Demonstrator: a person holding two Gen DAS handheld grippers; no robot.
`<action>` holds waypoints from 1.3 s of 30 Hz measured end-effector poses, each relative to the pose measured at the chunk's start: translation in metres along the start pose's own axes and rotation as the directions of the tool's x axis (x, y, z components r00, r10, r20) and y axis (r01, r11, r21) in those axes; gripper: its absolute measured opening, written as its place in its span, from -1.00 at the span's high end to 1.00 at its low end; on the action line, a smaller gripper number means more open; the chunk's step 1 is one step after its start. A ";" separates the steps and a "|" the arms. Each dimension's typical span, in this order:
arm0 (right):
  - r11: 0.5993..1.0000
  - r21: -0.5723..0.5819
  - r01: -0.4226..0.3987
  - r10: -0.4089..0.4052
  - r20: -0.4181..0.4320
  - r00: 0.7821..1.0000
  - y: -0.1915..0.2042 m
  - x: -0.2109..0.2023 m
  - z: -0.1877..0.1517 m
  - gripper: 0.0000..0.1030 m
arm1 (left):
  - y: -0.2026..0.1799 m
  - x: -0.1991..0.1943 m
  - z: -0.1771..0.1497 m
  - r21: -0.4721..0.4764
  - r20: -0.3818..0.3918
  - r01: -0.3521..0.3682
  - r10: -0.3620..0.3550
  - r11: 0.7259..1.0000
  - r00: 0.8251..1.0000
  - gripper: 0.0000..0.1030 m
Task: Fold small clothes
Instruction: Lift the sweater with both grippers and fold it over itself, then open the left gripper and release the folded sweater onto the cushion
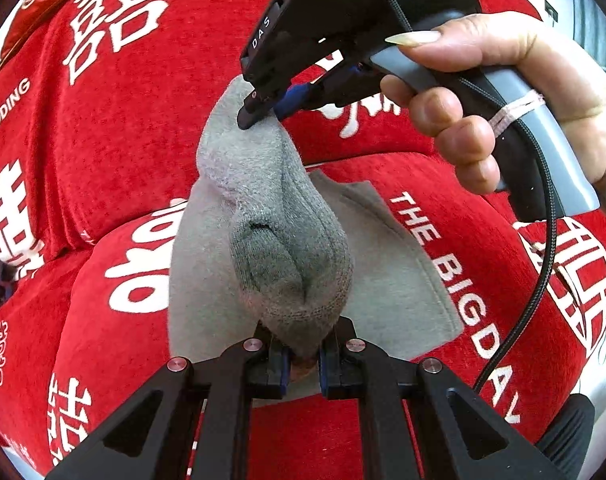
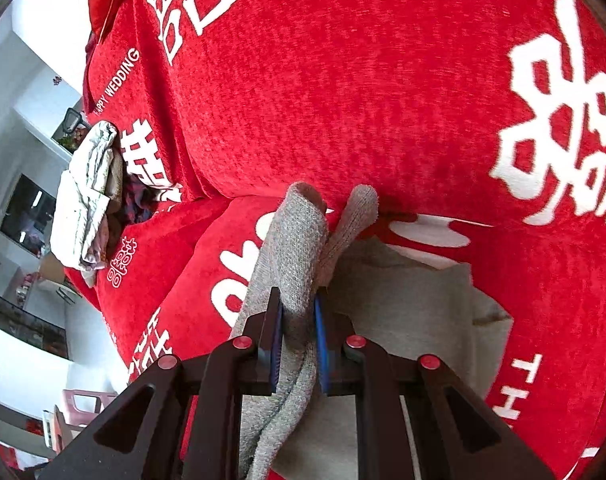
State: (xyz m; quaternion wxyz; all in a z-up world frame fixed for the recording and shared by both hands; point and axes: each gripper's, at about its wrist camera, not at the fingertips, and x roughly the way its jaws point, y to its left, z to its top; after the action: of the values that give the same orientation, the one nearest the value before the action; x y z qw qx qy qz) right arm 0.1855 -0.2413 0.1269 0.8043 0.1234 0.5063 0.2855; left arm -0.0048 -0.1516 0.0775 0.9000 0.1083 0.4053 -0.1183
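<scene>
Left wrist view, L to R: red chenille sofa cover [image 1: 115, 152], nubby pile, white block characters and "WEDDING" lettering printed on it. Centre: grey knit sock [image 1: 279, 240], thick, fuzzy, bunched into a rounded pouch shape w/ deep creases, hanging in the air between both grippers. Left gripper [image 1: 305, 354], black frame w/ blue pads, jaws nearly shut, pinching the sock's near end. Below the sock a flat pale-grey cloth [image 1: 403, 280] lies on the seat cushion, smooth, stitched hem along its edge. Upper centre: right gripper [image 1: 263, 110], jaws clamped on the sock's far end. Far R: hand [image 1: 503, 96] wrapped round the grey handle, black braided cable [image 1: 543, 264] looping down.

Right wrist view, L to R: crumpled pile of clothes [image 2: 91, 200], whitish and dark plaid, on the sofa's far end. Then red cover w/ white print. Centre: sock ribbed, two rounded ends poking up past the blue pads; right jaws close together, gripping it. R of that: pale-grey cloth, flat, one corner ragged-looking.
</scene>
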 end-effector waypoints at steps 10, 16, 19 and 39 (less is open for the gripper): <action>0.995 0.091 -0.032 0.028 0.050 0.998 -0.059 -0.018 -0.026 0.70 | -0.052 0.015 0.006 0.102 -0.027 0.003 0.000 0.995 1.000 0.78; 0.985 0.168 -0.041 0.032 0.057 0.998 -0.103 -0.015 -0.043 0.70 | -0.083 0.039 0.001 0.165 -0.066 -0.005 0.016 0.986 0.998 0.78; 0.980 0.198 -0.033 0.024 0.045 0.999 -0.121 -0.006 -0.054 0.70 | -0.091 0.050 -0.004 0.190 -0.088 -0.016 0.033 0.982 0.996 0.78; 0.945 0.312 -0.101 0.071 0.104 0.992 -0.146 -0.027 -0.100 0.10 | -0.069 0.001 -0.013 0.195 0.025 0.032 -0.038 0.980 0.999 -0.79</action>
State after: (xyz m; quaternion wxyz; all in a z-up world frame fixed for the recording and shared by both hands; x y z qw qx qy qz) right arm 0.1368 -0.3838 0.0297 0.7832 0.2858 0.5023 0.2295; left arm -0.0344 -0.2136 0.0618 0.8886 0.1869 0.3806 -0.1747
